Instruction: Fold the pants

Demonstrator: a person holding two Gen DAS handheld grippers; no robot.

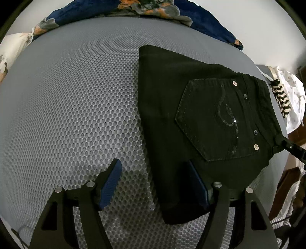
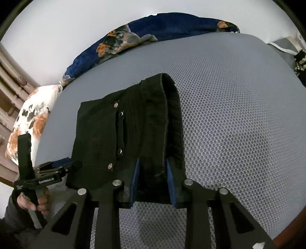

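The black pants lie folded on a grey mesh mattress, back pocket with studs facing up. My left gripper is open just above the bed. The pants' near left edge runs between its blue pads, and neither pad presses on it. My right gripper is shut on a thick fold of the pants at the waistband end, black cloth filling the gap between its pads. In the left wrist view the right gripper shows at the waistband corner. In the right wrist view a hand holds the left gripper at the pants' left corner.
A dark blue floral blanket lies bunched along the far edge of the mattress. A white and orange pillow sits at the far left corner. A black-and-white striped knit and white cloth lie off the right side, near brown wooden furniture.
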